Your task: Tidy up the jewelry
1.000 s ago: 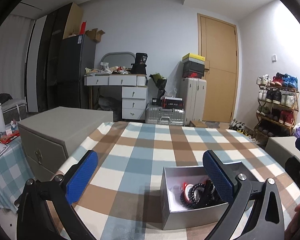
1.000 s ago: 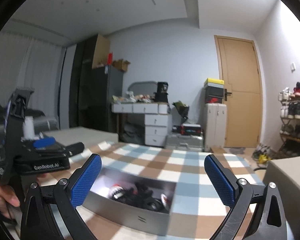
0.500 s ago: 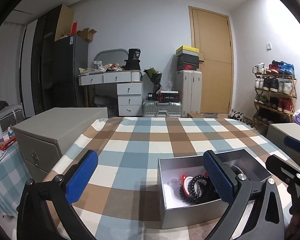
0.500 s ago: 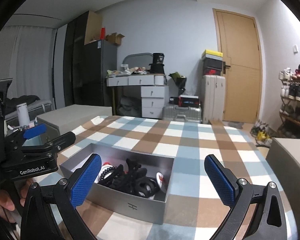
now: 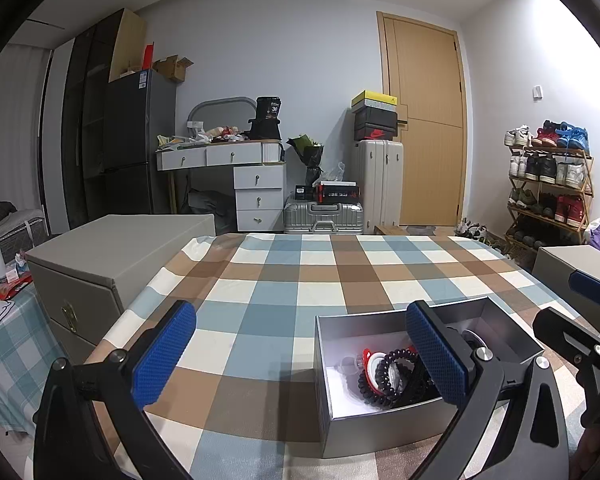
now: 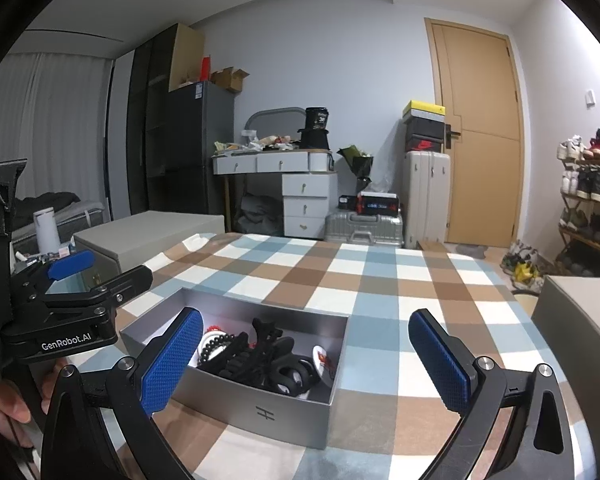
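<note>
An open silver box [image 5: 380, 430] sits on the checked tablecloth [image 5: 284, 296]. Inside lie a black bead bracelet [image 5: 388, 376], a red-and-white piece [image 5: 370, 360] and black hair clips [image 6: 268, 350]. My left gripper [image 5: 300, 354] hangs open just left of the box, its right finger over the box's middle. My right gripper [image 6: 306, 362] is open too, above the box's near right corner [image 6: 260, 408], with nothing between the pads. Each gripper shows in the other's view: the right one [image 5: 572, 312] and the left one [image 6: 108, 270]. A hand [image 6: 4, 400] holds the left one.
A grey storage chest [image 5: 112, 248] stands against the table's left side and another grey box [image 5: 572, 264] at the right. A low side table with a checked cloth [image 5: 4, 340] is further left. Behind are drawers, suitcases, a door and a shoe rack.
Both views have tipped downward and drawn nearer to the box, so more of its inside shows. Both grippers stayed open and the box has not moved.
</note>
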A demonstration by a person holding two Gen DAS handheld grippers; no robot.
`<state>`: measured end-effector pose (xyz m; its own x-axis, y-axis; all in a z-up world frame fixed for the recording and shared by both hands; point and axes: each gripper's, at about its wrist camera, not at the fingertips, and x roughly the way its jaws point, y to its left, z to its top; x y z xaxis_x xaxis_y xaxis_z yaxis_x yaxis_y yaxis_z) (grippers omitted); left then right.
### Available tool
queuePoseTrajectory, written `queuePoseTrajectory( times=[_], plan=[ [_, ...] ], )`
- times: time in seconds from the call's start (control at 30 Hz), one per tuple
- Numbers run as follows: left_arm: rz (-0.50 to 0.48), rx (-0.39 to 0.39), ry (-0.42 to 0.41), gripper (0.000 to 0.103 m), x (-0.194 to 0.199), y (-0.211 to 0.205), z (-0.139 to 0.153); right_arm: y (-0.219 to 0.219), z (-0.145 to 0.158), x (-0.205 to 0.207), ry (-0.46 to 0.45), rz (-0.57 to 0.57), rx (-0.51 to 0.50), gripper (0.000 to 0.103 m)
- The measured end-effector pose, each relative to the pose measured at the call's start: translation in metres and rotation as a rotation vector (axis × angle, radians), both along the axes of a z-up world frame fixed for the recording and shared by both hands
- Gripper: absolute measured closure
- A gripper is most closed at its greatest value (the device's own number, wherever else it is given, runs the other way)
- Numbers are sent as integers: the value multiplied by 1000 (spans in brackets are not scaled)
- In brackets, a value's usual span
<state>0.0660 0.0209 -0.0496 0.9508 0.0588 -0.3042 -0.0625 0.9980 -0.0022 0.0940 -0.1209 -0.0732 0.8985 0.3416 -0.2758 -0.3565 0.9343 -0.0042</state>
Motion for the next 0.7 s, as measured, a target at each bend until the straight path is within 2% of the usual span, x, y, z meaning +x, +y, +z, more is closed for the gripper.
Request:
queuePoseTrajectory(
  times=[0.7],
  plan=[
    [0, 0, 0, 1, 1, 0, -1, -2, 2, -3, 3, 5, 1, 0]
  ],
)
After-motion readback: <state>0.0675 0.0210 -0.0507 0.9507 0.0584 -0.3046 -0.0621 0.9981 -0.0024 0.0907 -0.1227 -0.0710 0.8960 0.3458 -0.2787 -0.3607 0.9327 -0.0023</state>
